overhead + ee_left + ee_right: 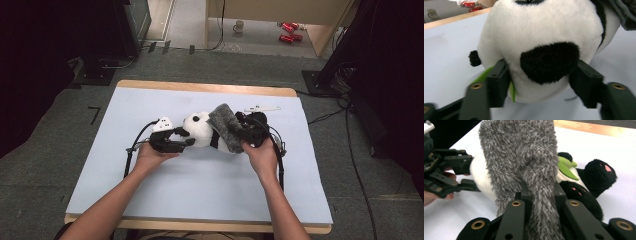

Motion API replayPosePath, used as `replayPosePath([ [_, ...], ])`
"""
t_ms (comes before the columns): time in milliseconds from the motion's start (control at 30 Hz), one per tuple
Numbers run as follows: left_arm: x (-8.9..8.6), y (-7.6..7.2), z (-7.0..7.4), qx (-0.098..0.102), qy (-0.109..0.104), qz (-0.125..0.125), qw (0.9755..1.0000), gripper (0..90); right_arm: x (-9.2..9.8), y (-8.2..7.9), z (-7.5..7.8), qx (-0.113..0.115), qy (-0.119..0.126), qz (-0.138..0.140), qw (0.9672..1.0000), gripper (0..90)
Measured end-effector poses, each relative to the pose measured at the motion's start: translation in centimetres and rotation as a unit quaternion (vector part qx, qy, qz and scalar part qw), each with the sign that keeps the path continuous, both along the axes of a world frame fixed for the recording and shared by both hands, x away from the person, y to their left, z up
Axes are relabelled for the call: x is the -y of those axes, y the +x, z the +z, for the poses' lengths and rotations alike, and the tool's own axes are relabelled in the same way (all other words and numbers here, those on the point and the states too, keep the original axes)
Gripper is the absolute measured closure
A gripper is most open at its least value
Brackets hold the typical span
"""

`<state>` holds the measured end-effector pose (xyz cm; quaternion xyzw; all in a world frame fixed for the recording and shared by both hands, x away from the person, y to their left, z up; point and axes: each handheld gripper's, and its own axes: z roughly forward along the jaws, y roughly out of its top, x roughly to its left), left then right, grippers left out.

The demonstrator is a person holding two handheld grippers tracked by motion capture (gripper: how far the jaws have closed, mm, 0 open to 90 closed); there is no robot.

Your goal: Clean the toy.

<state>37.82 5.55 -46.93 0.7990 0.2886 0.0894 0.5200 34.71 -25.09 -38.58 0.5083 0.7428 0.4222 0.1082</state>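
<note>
A plush panda (200,131) lies on its side near the middle of the pale blue worktop (200,200), head toward the left gripper (181,137). In the left gripper view its white head (544,37) sits between the two black fingers (497,80), which flank a black patch (550,62) of fur and touch the plush on both sides; whether they truly squeeze it is hard to tell at this close range. A green felt piece (482,76) peeks out by the near finger. The right gripper (246,136) holds a fuzzy grey sock (225,127), with its fingers (514,212) pinched tight on a fold of the fabric (541,202). The sock drapes over the panda's body, beside its black paws (599,176) with pink pads. A white flat part (262,108) lies on the worktop behind the right gripper, apart from the toy.
</note>
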Motion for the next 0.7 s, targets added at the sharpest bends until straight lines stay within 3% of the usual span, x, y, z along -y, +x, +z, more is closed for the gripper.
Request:
replayPosePath([
  [167,0.3,-0.5,0.4,-0.012,0.010,0.008,0.9998,55.7,-0.8,-0.4,1.7,0.005,0.029,0.004,0.9996,78.5],
  [267,1.0,-1.2,0.7,-0.025,0.004,-0.001,0.9997,57.8,-2.5,-1.1,2.3,0.018,0.018,0.021,0.9995,78.4],
  [367,1.4,-1.8,0.9,-0.019,0.003,0.002,0.9998,58.2,-4.0,-1.3,1.8,0.012,0.009,0.030,0.9994,78.4],
  [567,2.0,-2.6,1.0,-0.041,-0.010,0.017,0.9990,59.6,-5.7,-1.4,1.1,0.009,0.016,0.036,0.9992,77.8],
  [700,2.3,-3.0,1.1,-0.033,-0.005,0.025,0.9991,60.1,-6.5,-1.4,0.8,0.004,0.019,0.045,0.9988,77.6],
])
